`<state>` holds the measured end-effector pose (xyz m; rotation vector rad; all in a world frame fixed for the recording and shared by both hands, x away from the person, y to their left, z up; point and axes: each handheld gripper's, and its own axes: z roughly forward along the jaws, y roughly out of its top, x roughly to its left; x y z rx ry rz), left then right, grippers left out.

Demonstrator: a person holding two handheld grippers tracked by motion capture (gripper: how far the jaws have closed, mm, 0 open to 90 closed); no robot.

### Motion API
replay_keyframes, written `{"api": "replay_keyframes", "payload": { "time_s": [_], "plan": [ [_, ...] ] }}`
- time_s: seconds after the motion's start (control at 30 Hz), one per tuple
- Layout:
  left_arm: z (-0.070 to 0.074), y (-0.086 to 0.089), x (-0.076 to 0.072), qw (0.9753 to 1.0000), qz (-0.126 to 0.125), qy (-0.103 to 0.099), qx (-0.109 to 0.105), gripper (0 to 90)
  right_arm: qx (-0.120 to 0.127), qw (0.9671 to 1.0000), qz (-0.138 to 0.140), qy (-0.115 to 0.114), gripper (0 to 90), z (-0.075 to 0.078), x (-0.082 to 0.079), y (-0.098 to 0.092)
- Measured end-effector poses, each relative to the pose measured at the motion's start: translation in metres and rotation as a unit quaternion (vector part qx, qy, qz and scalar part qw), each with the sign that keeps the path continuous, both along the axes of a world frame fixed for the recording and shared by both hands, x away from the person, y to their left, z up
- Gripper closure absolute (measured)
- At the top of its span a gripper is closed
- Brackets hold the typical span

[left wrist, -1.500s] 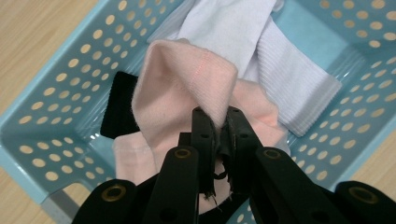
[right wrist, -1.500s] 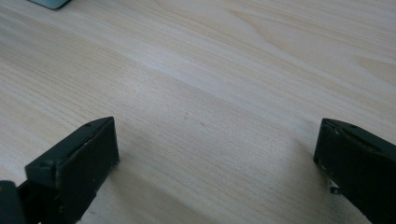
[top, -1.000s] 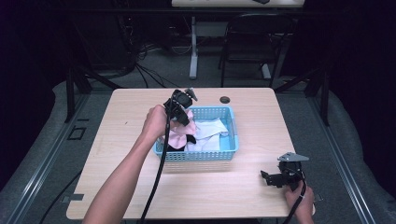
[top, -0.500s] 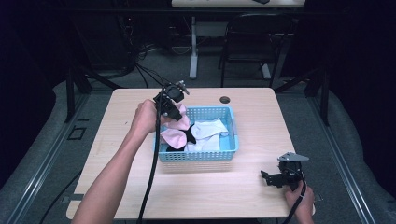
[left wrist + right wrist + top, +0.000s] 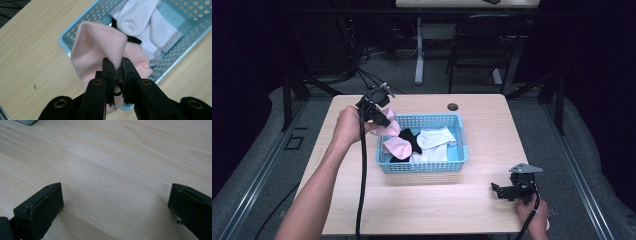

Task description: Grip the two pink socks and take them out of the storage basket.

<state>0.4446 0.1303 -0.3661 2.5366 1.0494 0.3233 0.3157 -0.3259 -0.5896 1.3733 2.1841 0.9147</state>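
Observation:
My left gripper (image 5: 382, 118) is shut on a pink sock (image 5: 97, 45) and holds it above the left rim of the light blue basket (image 5: 422, 166). The sock (image 5: 390, 128) hangs from the jaws at the basket's back left corner. Inside the basket lie another pink sock (image 5: 396, 146), a black sock (image 5: 411, 138) and white socks (image 5: 434, 139). In the left gripper view the white socks (image 5: 147, 27) lie beyond the pink one. My right gripper (image 5: 502, 191) rests open near the table's front right corner, its jaws spread wide over bare wood (image 5: 112, 182).
A small dark round hole (image 5: 453, 106) sits in the wooden table (image 5: 337, 190) behind the basket. A chair (image 5: 482, 45) and a table leg stand beyond the far edge. Cables trail from both grippers.
My left gripper has moved left and slightly toward the back with the pink sock, from over the basket's middle to its left rim. The right gripper has stayed put.

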Motion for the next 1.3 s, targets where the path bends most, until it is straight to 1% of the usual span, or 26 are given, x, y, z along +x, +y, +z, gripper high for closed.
{"api": "replay_keyframes", "payload": {
  "time_s": [0.03,0.07,0.13,0.17,0.2,0.27,0.33,0.37,0.43,0.47,0.5,0.6,0.73,0.8,0.87,0.9,1.0,1.03,1.17,1.2,1.27,1.3],
  "plan": [
    [0.000,0.000,0.000,1.0000,0.000,0.000,0.000,83.4,0.000,1.0000,0.000,0.000,0.0,0.000,0.000,0.000],
    [0.000,0.007,-0.001,1.0000,0.004,0.000,0.001,83.4,0.000,1.0000,0.000,0.000,0.0,0.000,0.000,0.000],
    [0.000,0.010,-0.002,1.0000,0.008,0.000,0.001,83.4,0.000,1.0000,0.000,0.000,0.0,0.000,0.000,0.000],
    [0.000,0.017,-0.003,0.9999,0.012,0.000,0.004,83.4,0.000,1.0000,0.000,0.000,0.0,0.000,0.000,0.000],
    [0.000,0.017,-0.003,0.9999,0.012,0.000,0.004,83.4,0.000,1.0000,0.000,0.000,0.0,0.000,0.000,0.000],
    [-0.003,0.027,-0.004,0.9998,0.022,0.003,0.003,83.4,0.000,1.0000,0.000,0.000,0.0,0.000,0.000,0.000],
    [-0.004,0.030,-0.004,0.9996,0.027,0.002,0.000,83.3,0.000,1.0000,0.000,0.000,0.0,0.000,0.000,0.000],
    [-0.005,0.037,-0.004,0.9995,0.032,0.004,0.001,83.4,0.000,1.0000,0.000,0.000,0.0,0.000,0.000,0.000],
    [-0.007,0.044,-0.005,0.9992,0.038,0.007,0.001,83.2,0.000,1.0000,0.000,0.000,0.0,0.000,0.000,0.000],
    [-0.007,0.044,-0.005,0.9992,0.038,0.007,0.001,83.1,0.000,1.0000,0.000,0.000,0.0,0.000,0.000,0.000],
    [-0.010,0.050,-0.005,0.9990,0.043,0.010,0.000,83.0,0.000,1.0000,0.000,0.000,0.0,0.000,0.000,0.000],
    [-0.013,0.059,-0.006,0.9985,0.052,0.013,0.003,83.0,0.000,1.0000,0.000,0.000,0.0,0.000,0.000,0.000],
    [-0.020,0.072,-0.008,0.9977,0.065,0.017,0.001,83.1,0.000,1.0000,0.000,0.000,0.0,0.000,0.000,0.000],
    [-0.023,0.077,-0.008,0.9972,0.072,0.018,-0.003,83.2,0.000,1.0000,0.000,0.000,0.0,0.000,0.000,0.000],
    [-0.025,0.080,-0.008,0.9970,0.074,0.020,-0.003,83.2,0.000,1.0000,0.000,0.000,0.0,0.000,0.000,0.000],
    [-0.028,0.084,-0.009,0.9969,0.075,0.023,0.001,83.2,0.000,1.0000,0.000,0.000,0.0,0.000,0.000,0.000],
    [-0.030,0.087,-0.010,0.9966,0.080,0.022,-0.001,83.2,0.000,1.0000,0.000,0.000,0.0,0.000,0.000,0.000],
    [-0.032,0.090,-0.011,0.9965,0.081,0.023,0.001,83.2,0.000,1.0000,0.000,0.000,0.0,0.000,0.000,0.000],
    [-0.038,0.101,-0.012,0.9954,0.093,0.025,0.000,83.2,0.000,1.0000,0.000,0.000,0.0,0.000,0.000,0.000],
    [-0.038,0.101,-0.012,0.9954,0.093,0.025,0.000,83.2,0.000,1.0000,0.000,0.000,0.0,0.000,0.000,0.000],
    [-0.043,0.106,-0.013,0.9947,0.100,0.026,-0.002,83.2,0.000,1.0000,0.000,0.000,0.0,0.000,0.000,0.000],
    [-0.046,0.110,-0.014,0.9943,0.102,0.030,-0.001,83.2,0.000,1.0000,0.000,0.000,0.0,0.000,0.000,0.000]
  ]
}}
